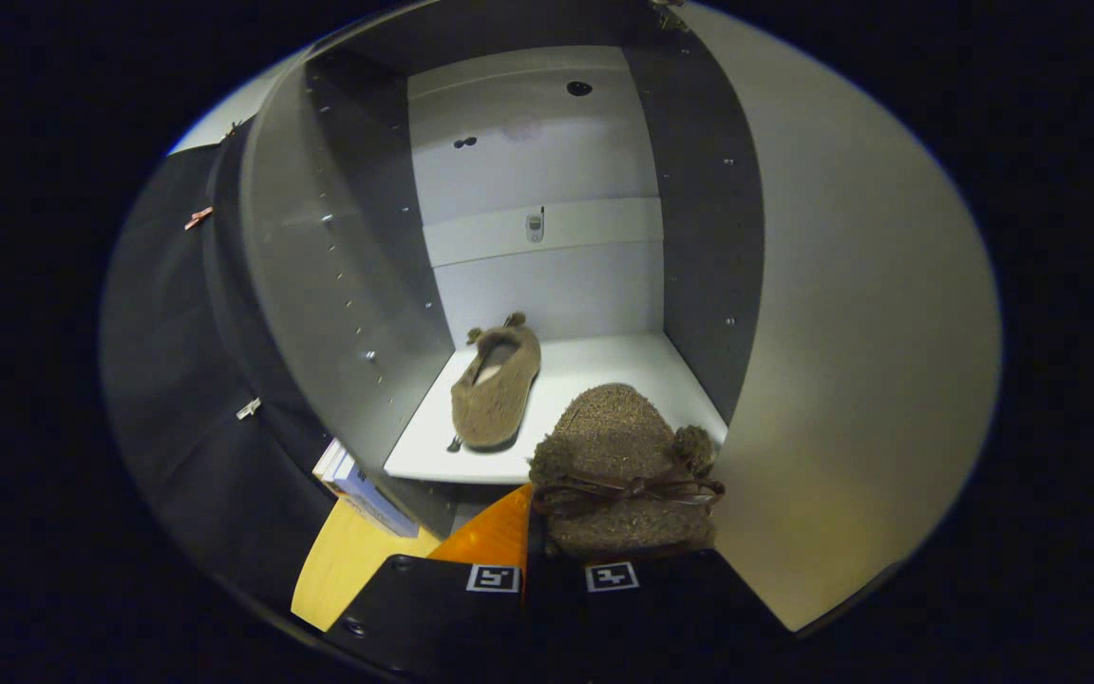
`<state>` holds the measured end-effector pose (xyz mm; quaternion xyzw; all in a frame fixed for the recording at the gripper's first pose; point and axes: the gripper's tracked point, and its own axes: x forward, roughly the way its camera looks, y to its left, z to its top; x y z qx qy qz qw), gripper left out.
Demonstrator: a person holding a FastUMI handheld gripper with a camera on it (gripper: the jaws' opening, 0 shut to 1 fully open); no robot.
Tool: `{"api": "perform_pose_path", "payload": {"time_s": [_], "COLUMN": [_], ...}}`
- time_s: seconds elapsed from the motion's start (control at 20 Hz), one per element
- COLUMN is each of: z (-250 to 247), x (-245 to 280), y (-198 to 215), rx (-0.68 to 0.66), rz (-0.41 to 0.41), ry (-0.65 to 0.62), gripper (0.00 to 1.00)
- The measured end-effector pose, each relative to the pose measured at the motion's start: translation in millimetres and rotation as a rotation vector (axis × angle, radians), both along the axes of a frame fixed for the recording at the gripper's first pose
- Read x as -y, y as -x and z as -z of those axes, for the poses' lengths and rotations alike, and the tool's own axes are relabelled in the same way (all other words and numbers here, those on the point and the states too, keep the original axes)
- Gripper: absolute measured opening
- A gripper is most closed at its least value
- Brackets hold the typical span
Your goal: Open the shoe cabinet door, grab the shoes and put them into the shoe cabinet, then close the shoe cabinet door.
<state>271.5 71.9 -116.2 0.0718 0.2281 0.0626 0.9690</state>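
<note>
The shoe cabinet [338, 285] stands open, and its door [851, 380] is swung out to the right of my fingers. A brown fuzzy slipper [495, 385] lies on the white shelf [604, 366] inside, on the left, with its toe toward me. A second matching slipper [618, 456], with pom-poms and a brown bow, hangs just ahead of my fingers at the shelf's front right edge. My gripper [552, 570] is shut on the near end of this slipper, fingers close together. The slipper's underside is hidden.
The cabinet's grey side walls flank the shelf, with a white back panel [537, 152] behind. Below the shelf, to the left of my fingers, lie a small white box [357, 484] and an orange object [495, 532] on a yellow floor [338, 570]. Black cloth [177, 380] hangs left of the cabinet.
</note>
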Motion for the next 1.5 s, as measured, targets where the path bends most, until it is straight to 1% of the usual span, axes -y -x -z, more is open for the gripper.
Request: {"api": "perform_pose_path", "payload": {"time_s": [0.2, 0.3, 0.5, 0.7, 0.9, 1.3, 1.45, 1.5], "z": [-14, -9, 9, 32, 51, 75, 77, 77], "x": [0, 4, 4, -3, -12, -16, -19, -23], "y": [-63, -96, -154, -192, -211, -228, -224, -224], "rx": [-0.002, -0.012, -0.026, -0.044, -0.060, -0.102, -0.120, -0.118], "rz": [0.018, 0.031, 0.052, 0.050, 0.036, 0.069, 0.062, 0.058], "ry": [0.002, 0.040, 0.049, 0.067, 0.106, 0.093, 0.096, 0.086], "gripper": [0.11, 0.10, 0.11, 0.10, 0.10, 0.10, 0.17, 0.17]}}
